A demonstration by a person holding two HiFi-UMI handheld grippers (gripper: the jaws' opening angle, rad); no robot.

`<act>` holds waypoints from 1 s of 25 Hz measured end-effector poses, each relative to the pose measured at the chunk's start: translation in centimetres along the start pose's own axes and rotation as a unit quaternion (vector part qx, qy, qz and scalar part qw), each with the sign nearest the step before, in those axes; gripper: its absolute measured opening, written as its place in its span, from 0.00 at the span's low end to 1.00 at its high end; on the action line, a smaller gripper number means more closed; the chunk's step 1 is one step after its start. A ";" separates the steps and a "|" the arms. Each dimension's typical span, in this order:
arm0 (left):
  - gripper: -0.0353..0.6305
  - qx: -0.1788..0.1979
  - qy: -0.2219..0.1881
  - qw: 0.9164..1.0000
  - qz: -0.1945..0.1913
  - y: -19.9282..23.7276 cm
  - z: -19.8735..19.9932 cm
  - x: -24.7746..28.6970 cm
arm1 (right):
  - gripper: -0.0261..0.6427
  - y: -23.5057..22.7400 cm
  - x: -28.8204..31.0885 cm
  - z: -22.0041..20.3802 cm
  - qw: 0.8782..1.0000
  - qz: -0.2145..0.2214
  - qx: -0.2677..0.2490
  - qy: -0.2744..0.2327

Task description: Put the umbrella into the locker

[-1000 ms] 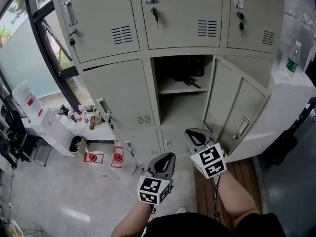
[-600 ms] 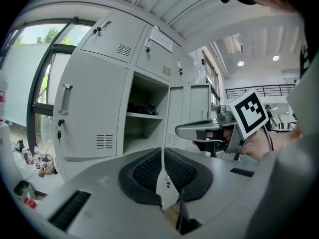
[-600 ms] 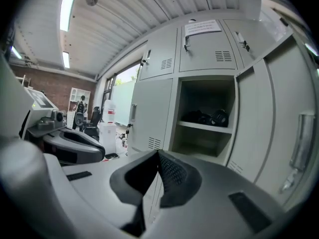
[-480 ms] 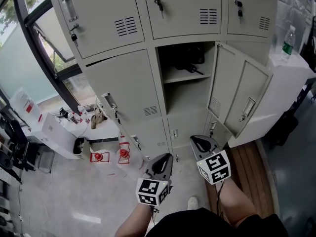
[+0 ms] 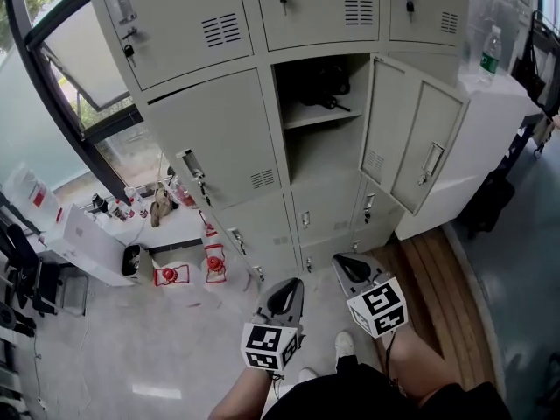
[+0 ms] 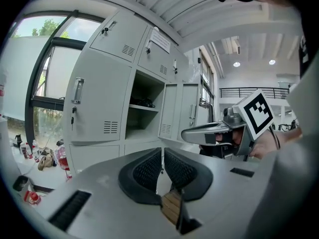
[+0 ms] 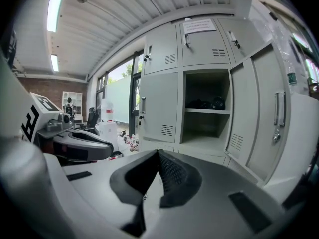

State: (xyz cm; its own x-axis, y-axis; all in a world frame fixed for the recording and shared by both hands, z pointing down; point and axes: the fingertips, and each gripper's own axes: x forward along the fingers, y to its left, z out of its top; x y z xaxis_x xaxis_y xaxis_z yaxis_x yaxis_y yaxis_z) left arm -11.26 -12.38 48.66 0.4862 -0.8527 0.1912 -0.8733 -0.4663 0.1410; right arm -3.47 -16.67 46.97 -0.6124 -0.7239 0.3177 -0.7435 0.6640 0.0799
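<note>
Apparently the dark folded umbrella (image 5: 322, 86) lay crosswise in the open grey metal locker (image 5: 328, 157), above-ahead | my left gripper (image 5: 287, 287) and nearer right gripper (image 5: 348, 263): jaws clenched, empty

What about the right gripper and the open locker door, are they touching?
Apart. The head view shows the right gripper well below the open locker door, lower lockers visible between.

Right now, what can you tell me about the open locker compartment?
The open locker is pale grey painted metal, in the bank's middle column. Its door stands swung out to the right, showing vent slots and a handle. A shelf splits the inside; a dark bundle lies on it, too dim to identify.
</note>
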 end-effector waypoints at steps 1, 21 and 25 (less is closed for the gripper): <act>0.09 -0.002 0.001 1.000 -0.002 -0.1 -0.3 -0.4 | 0.12 0.6 -0.2 -0.3 1.000 0.001 0.001 0.002; 0.09 0.008 0.006 0.999 -0.039 -2.9 -2.2 -4.6 | 0.12 6.1 -4.3 -2.6 1.000 -0.011 0.010 0.006; 0.09 0.012 0.002 0.999 -0.044 -3.4 -1.9 -5.0 | 0.12 6.4 -4.9 -2.6 1.000 -0.014 0.011 0.004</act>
State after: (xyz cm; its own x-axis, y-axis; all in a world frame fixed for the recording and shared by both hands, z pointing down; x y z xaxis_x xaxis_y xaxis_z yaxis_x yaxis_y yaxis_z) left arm -10.61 -6.08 49.09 0.5610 -0.8073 0.1828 -0.8277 -0.5450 0.1334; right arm -4.49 -8.42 48.43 -0.5887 -0.7411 0.3228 -0.7665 0.6386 0.0682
